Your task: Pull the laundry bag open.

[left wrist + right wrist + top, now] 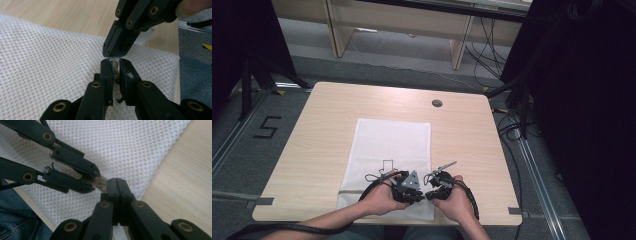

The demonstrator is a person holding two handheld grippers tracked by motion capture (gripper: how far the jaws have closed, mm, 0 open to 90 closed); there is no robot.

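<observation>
A white mesh bag (392, 142) lies flat on the wooden table (317, 150). Both hands hold their grippers tip to tip at the bag's near edge. My left gripper (419, 196) (115, 62) is shut on a small metal piece (115, 66) (102, 183), likely the bag's zipper pull. My right gripper (431, 194) (116, 181) has its jaws pressed together, and their tips touch that piece and a small white tab (113, 59). I cannot tell whether anything is pinched between the right jaws. In the left gripper view the right gripper (110, 53) comes down from the top.
A round cable grommet (437, 103) sits in the table's far side. A thin black line (387, 164) lies on the bag just beyond the hands. Bare wood (185, 185) borders the mesh. Desk legs and cables stand past the table, with dark curtains at both sides.
</observation>
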